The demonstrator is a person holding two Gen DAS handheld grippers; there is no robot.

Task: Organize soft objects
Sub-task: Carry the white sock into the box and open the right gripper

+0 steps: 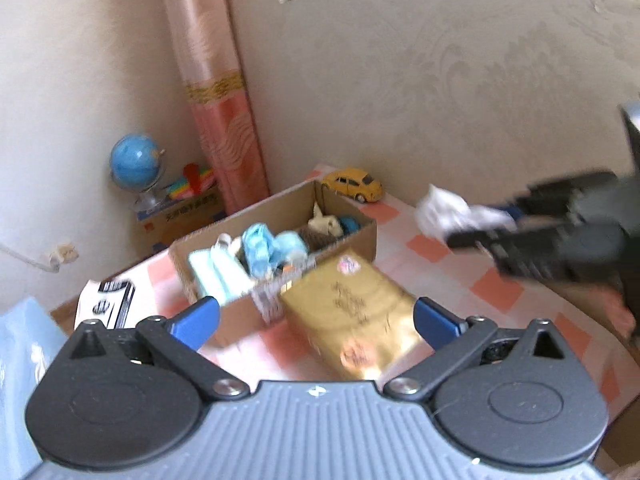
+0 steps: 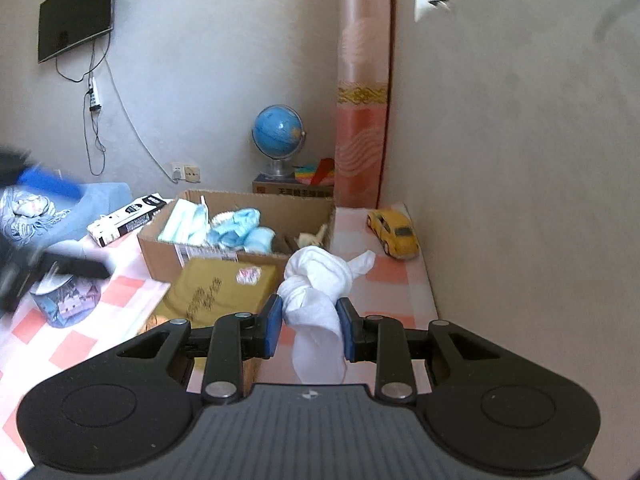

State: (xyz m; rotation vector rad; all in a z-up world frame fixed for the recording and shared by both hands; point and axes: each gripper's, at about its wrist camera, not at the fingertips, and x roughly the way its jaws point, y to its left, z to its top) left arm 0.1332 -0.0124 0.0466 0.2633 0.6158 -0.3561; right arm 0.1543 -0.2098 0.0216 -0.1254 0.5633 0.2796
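My right gripper (image 2: 309, 322) is shut on a knotted white cloth (image 2: 316, 288) and holds it above the checked tablecloth, right of the cardboard box (image 2: 236, 256). In the left wrist view the same cloth (image 1: 448, 210) hangs from the right gripper (image 1: 472, 222), to the right of the box (image 1: 360, 240). The box holds light blue soft bundles (image 1: 268, 250), pale green folded cloths (image 1: 218, 276) and a cream piece (image 1: 326, 224). My left gripper (image 1: 316, 320) is open and empty, above a gold packet (image 1: 356, 312) in front of the box.
A yellow toy car (image 1: 354, 184) stands behind the box by the wall. A black-and-white carton (image 2: 128, 216) lies left of the box. A printed cup (image 2: 64, 300) stands at the table's left. A globe (image 2: 278, 136) and a rolled pink mat (image 2: 362, 92) stand in the corner.
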